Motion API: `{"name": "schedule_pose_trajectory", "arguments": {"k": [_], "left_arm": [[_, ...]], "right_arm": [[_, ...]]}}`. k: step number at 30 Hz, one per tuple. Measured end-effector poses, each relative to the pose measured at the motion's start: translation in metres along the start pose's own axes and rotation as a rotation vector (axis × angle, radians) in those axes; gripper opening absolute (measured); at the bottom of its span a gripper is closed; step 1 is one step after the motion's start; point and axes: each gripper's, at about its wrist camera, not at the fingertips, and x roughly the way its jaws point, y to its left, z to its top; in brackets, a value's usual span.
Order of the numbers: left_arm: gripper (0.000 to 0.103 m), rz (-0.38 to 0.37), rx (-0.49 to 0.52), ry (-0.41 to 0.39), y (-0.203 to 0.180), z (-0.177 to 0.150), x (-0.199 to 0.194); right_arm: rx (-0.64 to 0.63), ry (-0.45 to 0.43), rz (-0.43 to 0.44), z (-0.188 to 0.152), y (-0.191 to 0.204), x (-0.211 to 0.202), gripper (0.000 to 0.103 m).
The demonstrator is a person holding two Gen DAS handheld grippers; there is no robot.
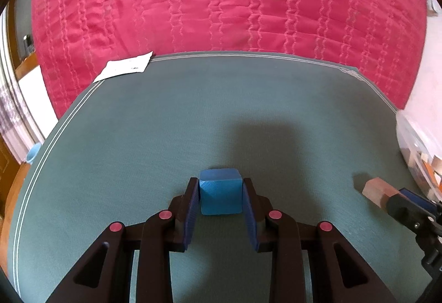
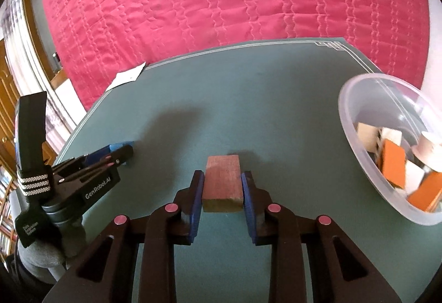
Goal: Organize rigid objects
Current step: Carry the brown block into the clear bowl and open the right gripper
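left gripper (image 1: 221,194) fingers clamped on blue cube (image 1: 220,190), right gripper (image 2: 223,185) fingers clamped on wooden block (image 2: 223,183), both left of clear bowl (image 2: 386,153) over green surface (image 2: 248,109); risk: shallow fingertip hold, possible slip in transfer.

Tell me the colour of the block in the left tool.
Blue. The block sits between the left tool's pads, clearest in the left wrist view.

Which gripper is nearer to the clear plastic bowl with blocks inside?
Right. The right gripper, shut on the brown wooden block, sits just left of the clear plastic bowl. The left gripper, holding the blue cube, is farther left.
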Motion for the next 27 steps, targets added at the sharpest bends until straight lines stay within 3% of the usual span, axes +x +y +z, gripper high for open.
{"name": "schedule_pose_trajectory", "arguments": {"k": [12, 27], "left_arm": [[0.032, -0.037, 0.077, -0.017, -0.026, -0.006, -0.010], [0.032, -0.075, 0.110, -0.010, -0.040, -0.012, -0.014]], "right_arm": [[0.061, -0.065, -0.023, -0.001, -0.021, -0.034, 0.028], [0.218, -0.196, -0.180, 0.021, -0.096, -0.079, 0.028]]}}
